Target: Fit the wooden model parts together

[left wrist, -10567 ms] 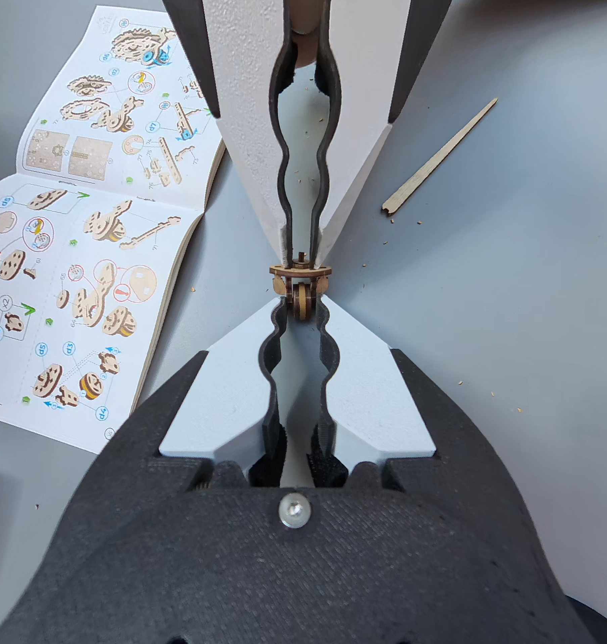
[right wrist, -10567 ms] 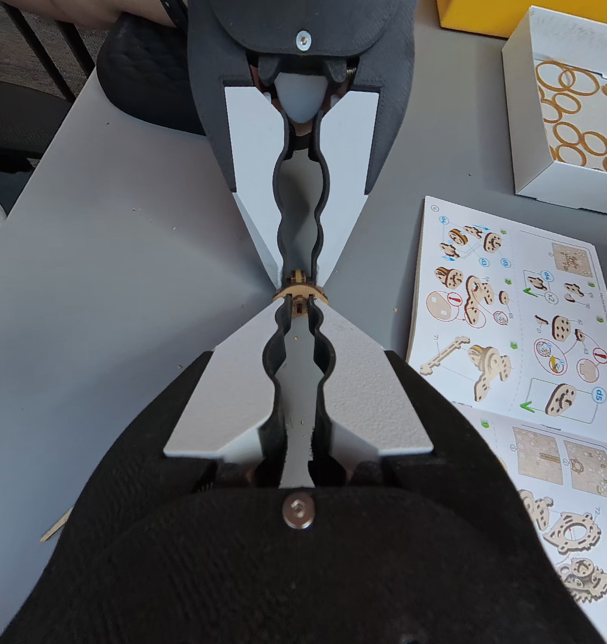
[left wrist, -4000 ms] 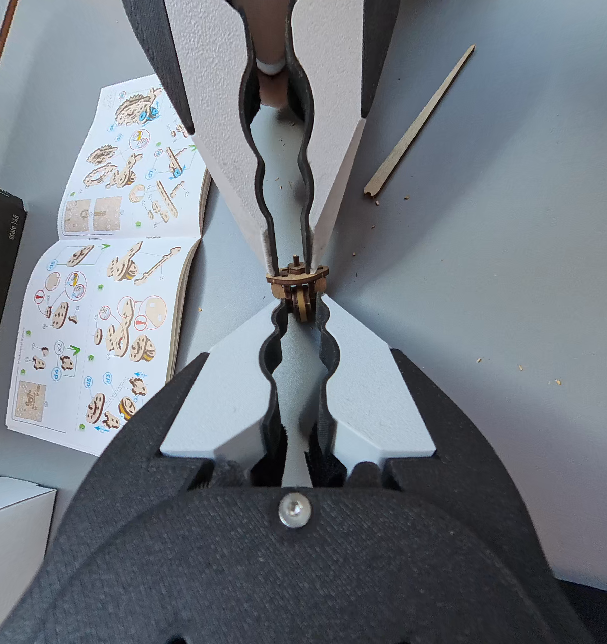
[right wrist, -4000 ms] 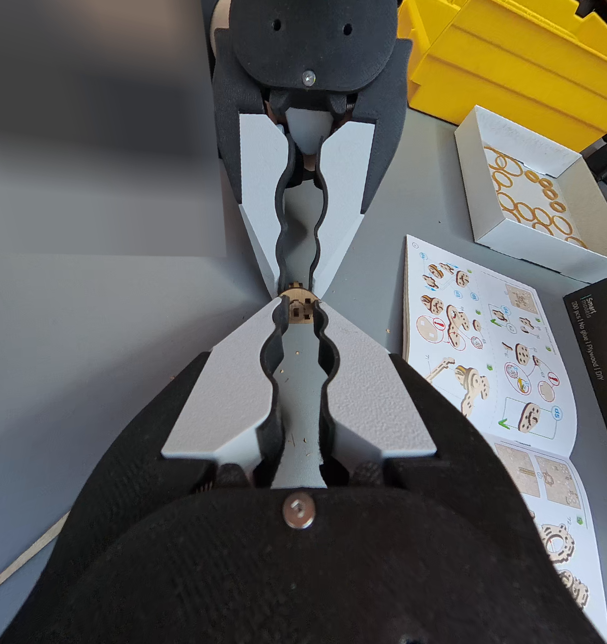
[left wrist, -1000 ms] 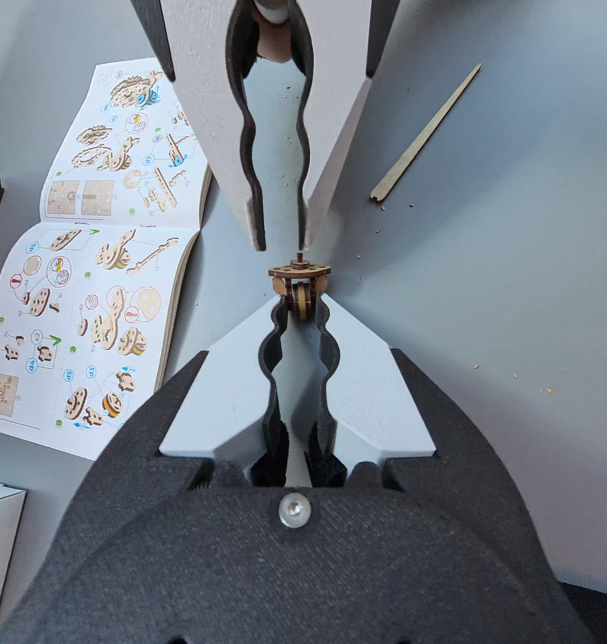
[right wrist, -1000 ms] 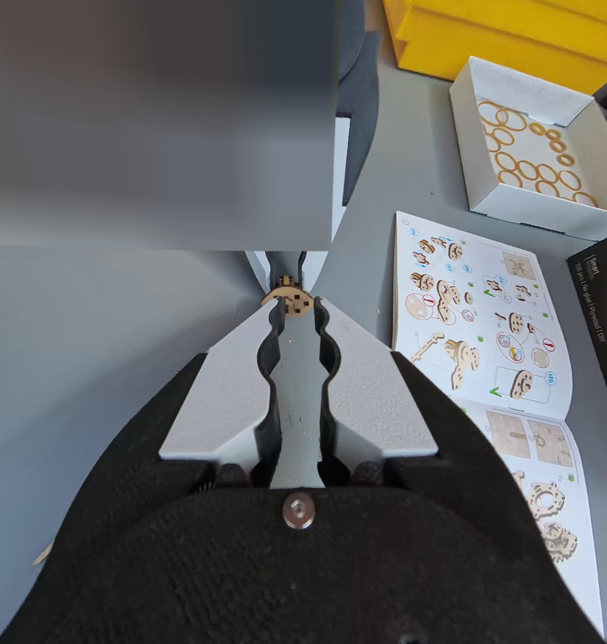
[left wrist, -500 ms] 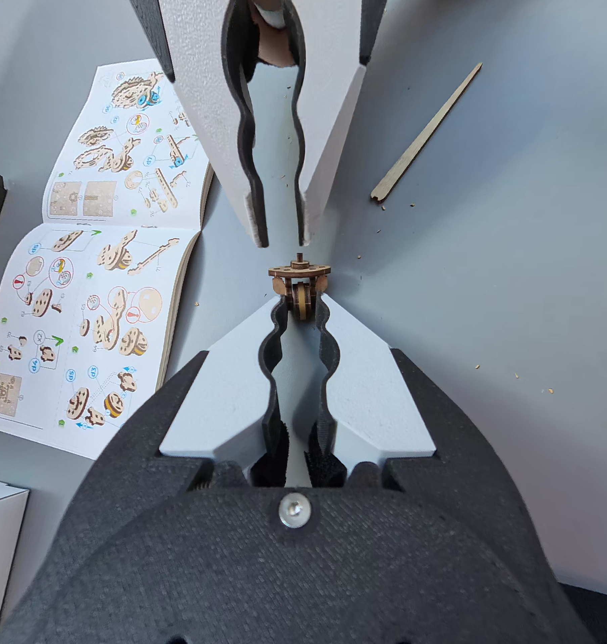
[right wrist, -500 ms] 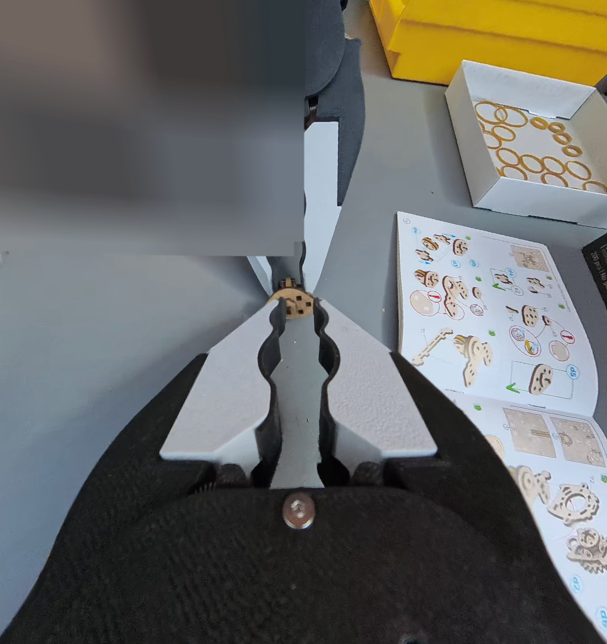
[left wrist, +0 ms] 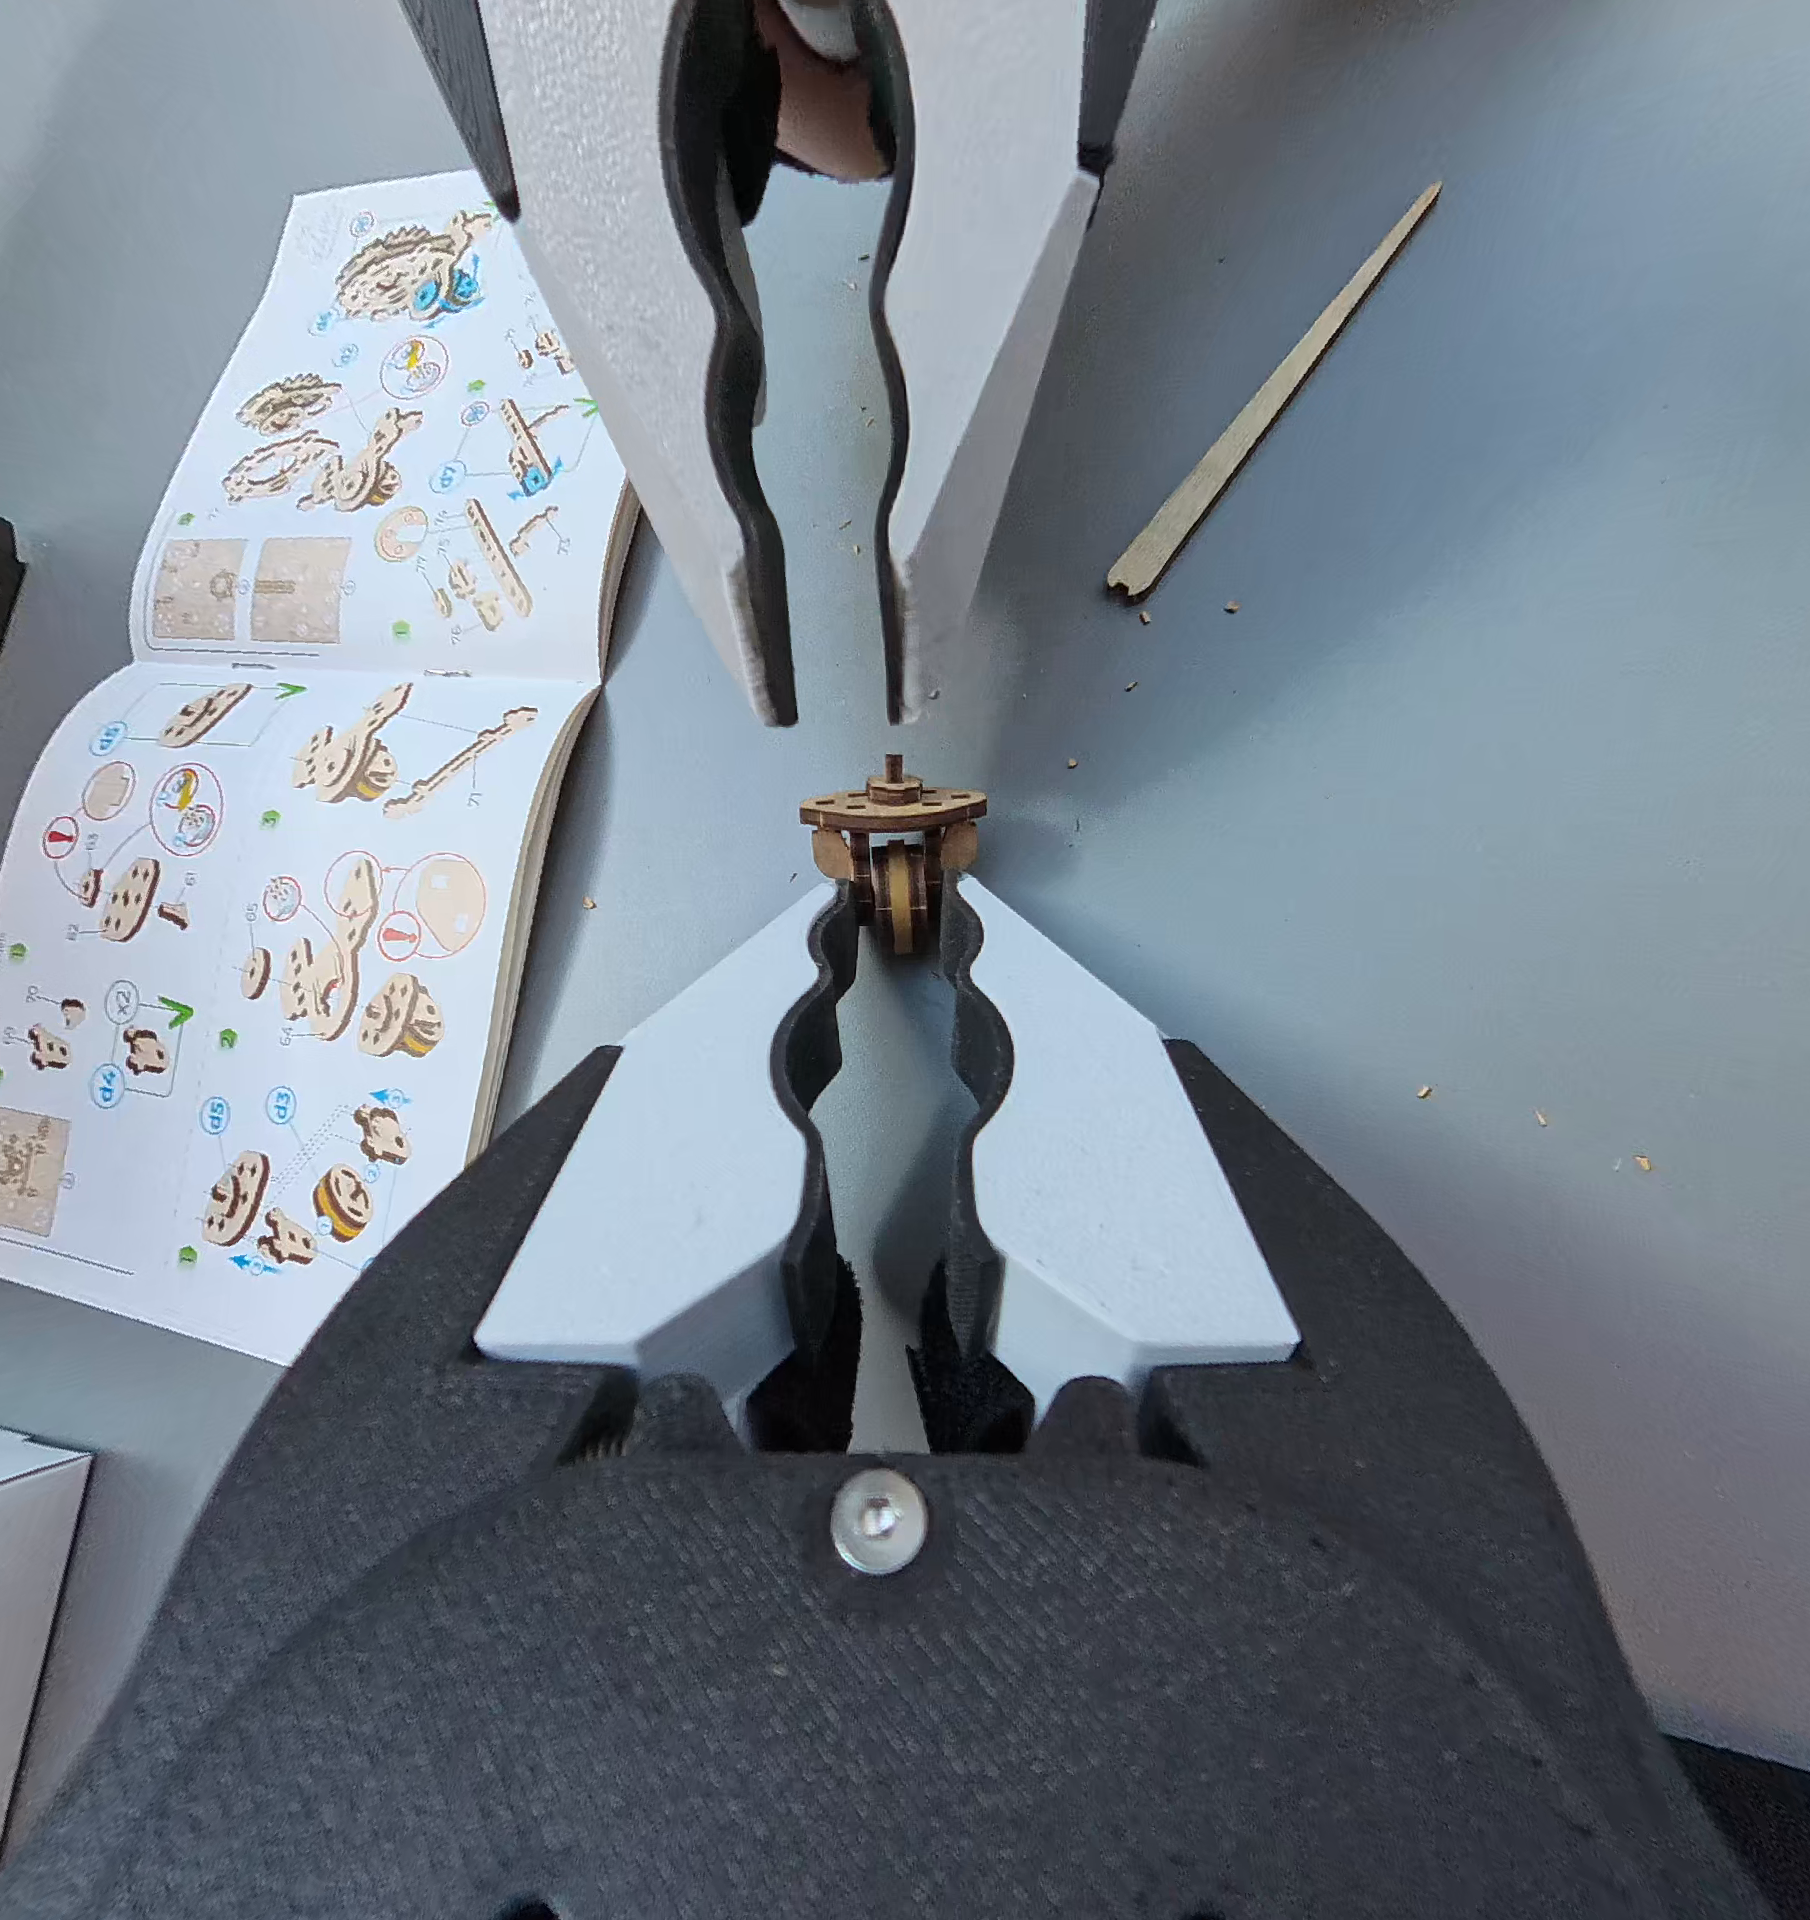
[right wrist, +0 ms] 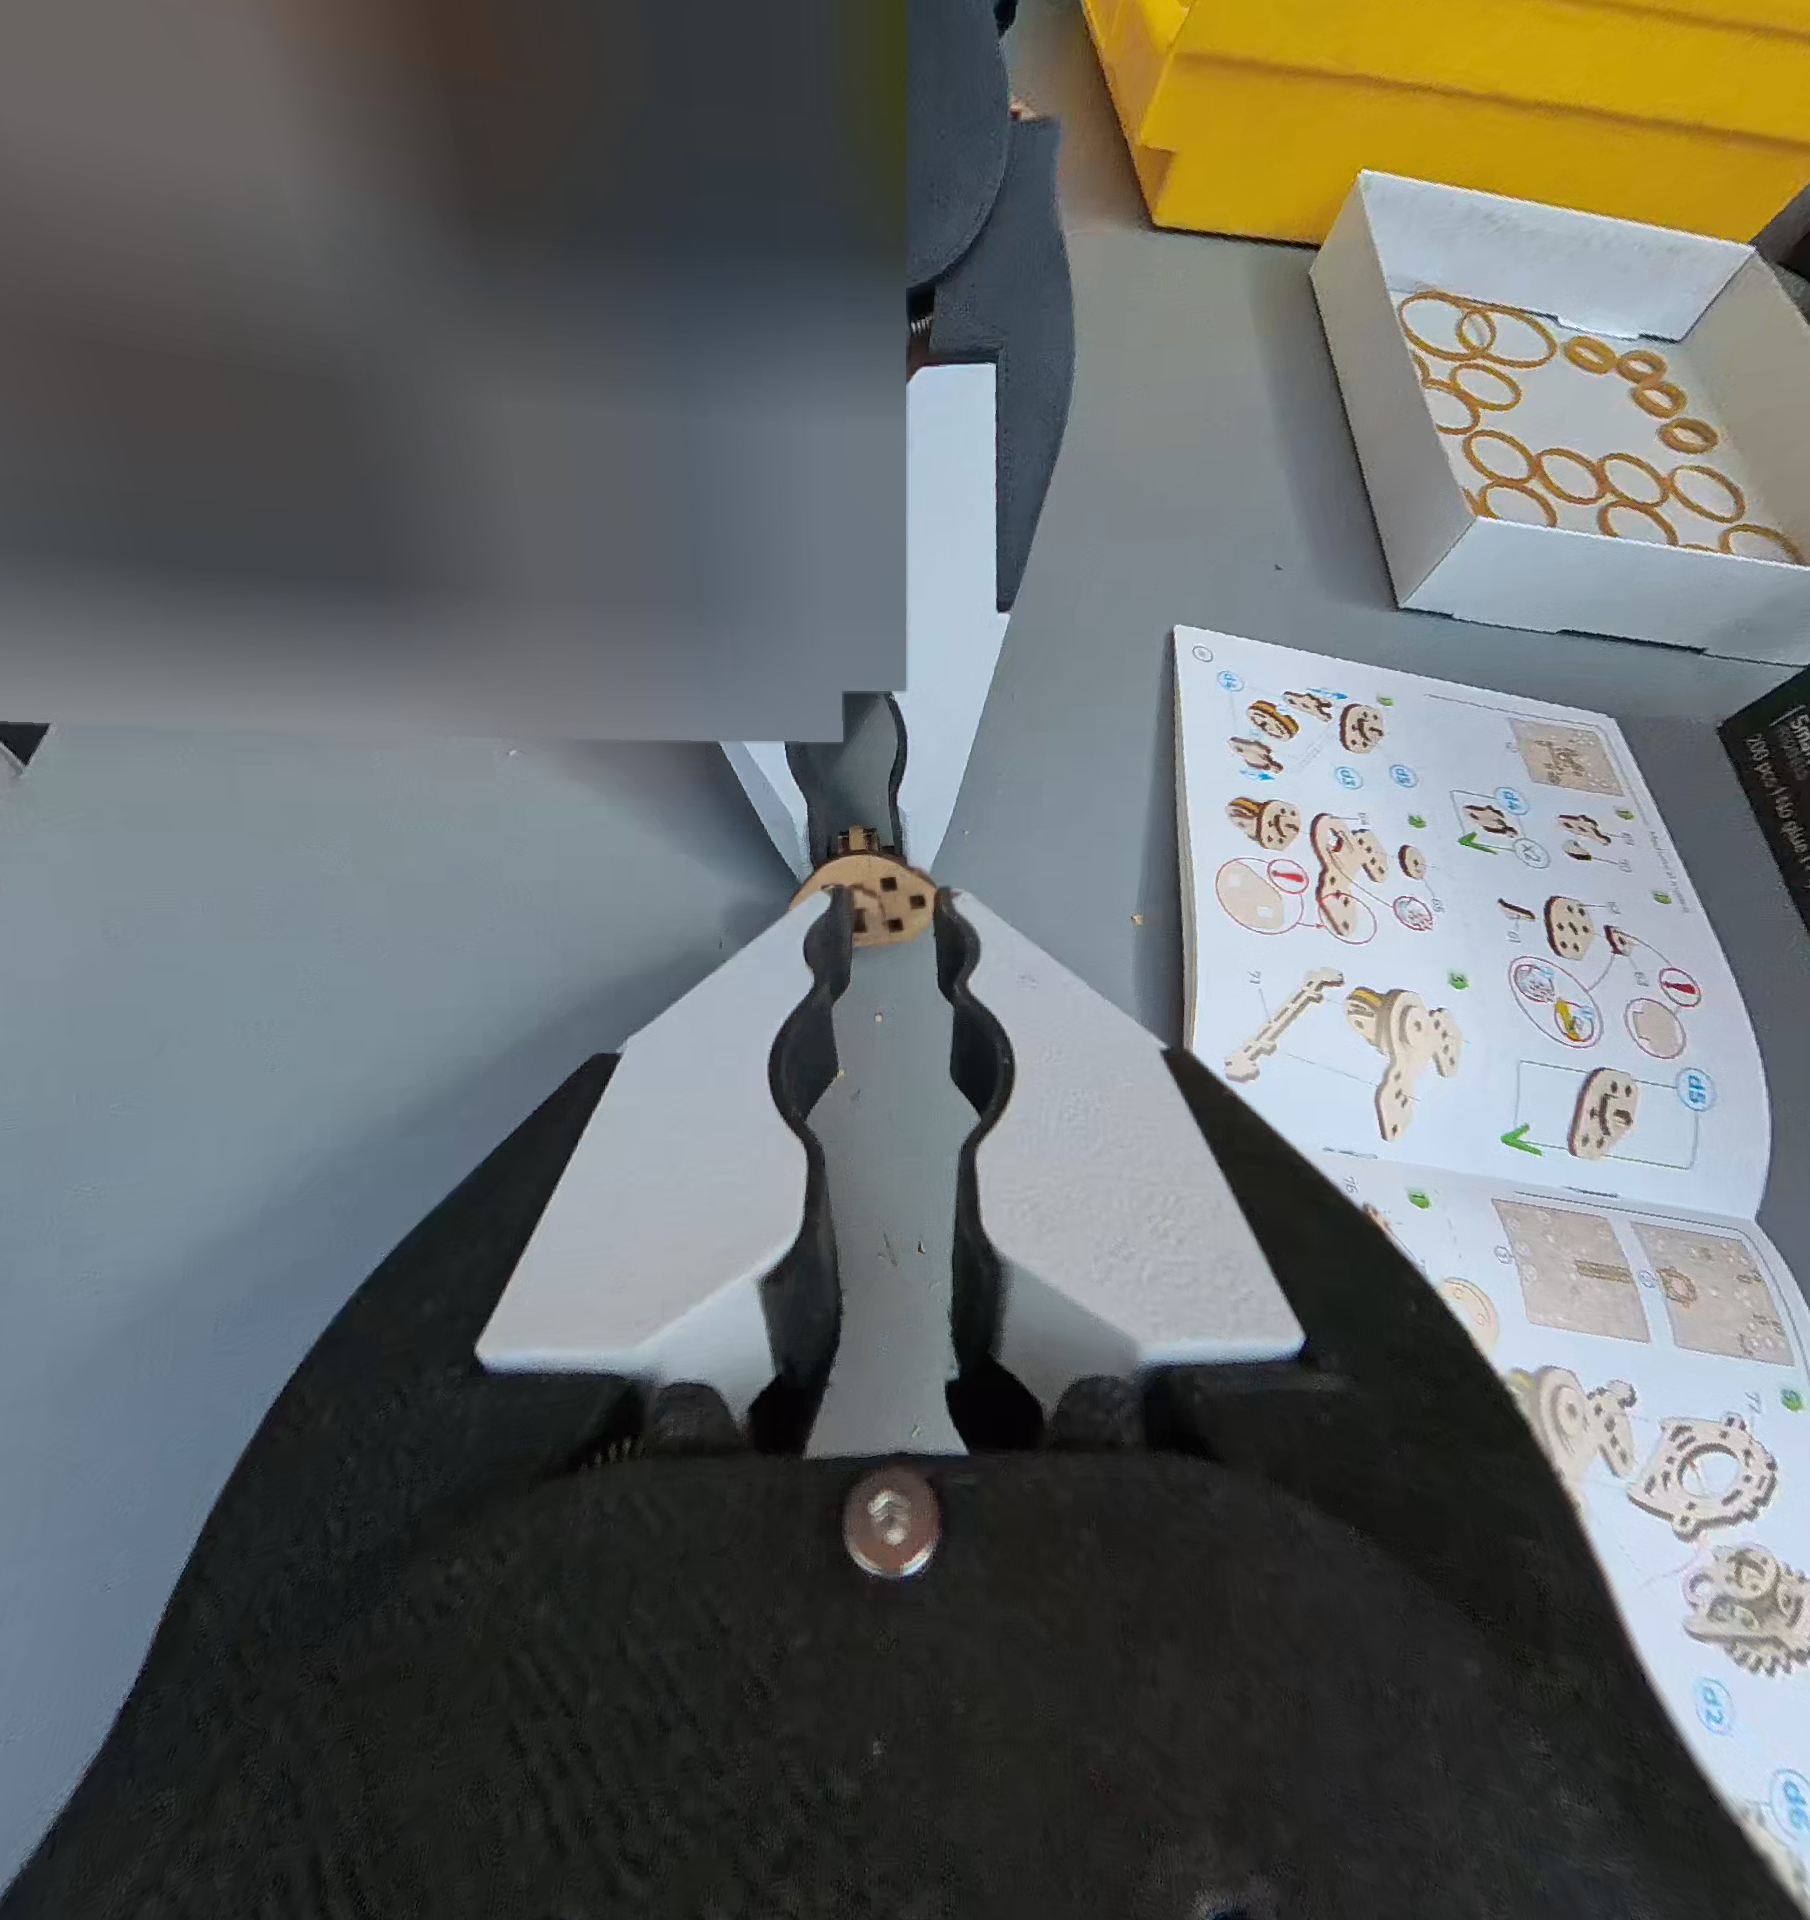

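Left claw [left wrist: 896, 914]: pinching the small wooden model [left wrist: 893, 844] by its wheel-like lower part, its tips pressed on both sides of it.
Wooden model: held above the grey surface [left wrist: 1503, 831]; a flat oval plate with holes is on top, and a short pin stands up from the middle of the plate.
Right claw [left wrist: 844, 717]: spread a little, its tips just beyond the pin and apart from the model; nothing is between them.
Booklet [left wrist: 288, 790]: lies open on the surface, to the left in the left wrist view.
Wooden stick [left wrist: 1275, 400]: thin, lying farther on the surface, with small crumbs of wood near it.
White box [right wrist: 1607, 561]: seen in the right wrist view beyond the booklet, with many tan rings [right wrist: 1566, 447] inside.
Yellow bins [right wrist: 1400, 114]: behind the white box.
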Demonstrator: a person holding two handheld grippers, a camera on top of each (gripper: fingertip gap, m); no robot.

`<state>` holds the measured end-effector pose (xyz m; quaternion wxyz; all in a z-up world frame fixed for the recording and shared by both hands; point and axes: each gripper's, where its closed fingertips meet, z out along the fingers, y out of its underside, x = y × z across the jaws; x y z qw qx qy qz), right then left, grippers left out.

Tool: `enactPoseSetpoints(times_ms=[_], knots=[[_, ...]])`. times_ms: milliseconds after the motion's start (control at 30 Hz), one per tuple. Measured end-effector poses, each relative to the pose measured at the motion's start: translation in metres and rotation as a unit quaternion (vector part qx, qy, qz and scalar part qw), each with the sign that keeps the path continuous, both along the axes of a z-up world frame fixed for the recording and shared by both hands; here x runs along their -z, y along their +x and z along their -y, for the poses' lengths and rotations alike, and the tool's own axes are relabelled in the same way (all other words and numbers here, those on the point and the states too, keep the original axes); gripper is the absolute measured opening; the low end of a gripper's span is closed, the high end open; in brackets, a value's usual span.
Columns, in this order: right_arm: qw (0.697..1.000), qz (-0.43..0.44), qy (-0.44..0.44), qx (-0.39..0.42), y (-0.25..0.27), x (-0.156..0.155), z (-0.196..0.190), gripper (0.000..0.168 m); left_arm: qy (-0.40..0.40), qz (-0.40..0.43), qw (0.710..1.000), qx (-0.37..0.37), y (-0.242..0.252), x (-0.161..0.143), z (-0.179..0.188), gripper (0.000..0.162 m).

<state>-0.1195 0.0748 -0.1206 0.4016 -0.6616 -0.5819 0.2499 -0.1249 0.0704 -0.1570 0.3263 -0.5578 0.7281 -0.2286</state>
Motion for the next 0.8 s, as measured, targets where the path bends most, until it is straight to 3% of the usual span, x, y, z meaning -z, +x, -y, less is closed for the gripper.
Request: enactPoseSetpoints(times_ms=[67,100,167,233,300,333,433,500,600,667,767,800], knots=[[0.999,0.031,-0.031,-0.011,-0.006,0.02,0.005,0.021,0.001,-0.003,1.0,-0.001,0.0,0.0,-0.001,0.014],[1.0,0.011,-0.009,-0.015,-0.01,0.012,0.003,0.012,-0.004,0.001,1.0,0.0,0.0,0.0,0.0,0.014],[0.999,0.034,-0.007,0.0,-0.001,0.011,-0.001,0.017,-0.002,0.0,1.0,0.001,0.0,0.0,0.001,0.014],[1.0,0.003,-0.008,0.006,0.001,0.002,-0.001,0.016,-0.001,0.0,1.0,0.001,0.0,0.0,0.0,0.014],[0.999,0.029,-0.03,-0.003,-0.006,0.02,0.003,0.021,0.002,-0.002,1.0,0.001,0.0,0.0,0.0,0.014],[1.0,0.002,-0.014,-0.011,-0.012,0.011,0.003,0.014,-0.003,0.001,1.0,0.001,0.0,0.0,0.0,0.014],[0.999,0.037,-0.007,0.003,0.001,0.014,0.0,0.02,-0.001,0.0,1.0,0.001,0.0,0.0,0.0,0.014],[1.0,-0.003,-0.01,0.006,0.001,0.002,0.0,0.016,0.001,0.0,1.0,0.001,0.0,0.0,0.0,0.014],[1.0,0.013,-0.007,-0.016,-0.012,0.012,0.004,0.014,-0.006,0.001,1.0,0.001,0.0,0.0,0.0,0.014],[0.999,0.044,-0.013,-0.005,-0.004,0.017,0.002,0.021,-0.001,0.0,1.0,0.001,0.0,0.0,0.0,0.014],[1.0,-0.006,-0.022,-0.003,-0.004,0.006,0.003,0.016,0.001,0.0,1.0,0.002,0.0,0.0,0.0,0.014],[0.999,0.027,-0.039,-0.009,-0.006,0.021,0.006,0.026,0.003,-0.004,1.0,0.001,0.0,0.001,0.0,0.014]])
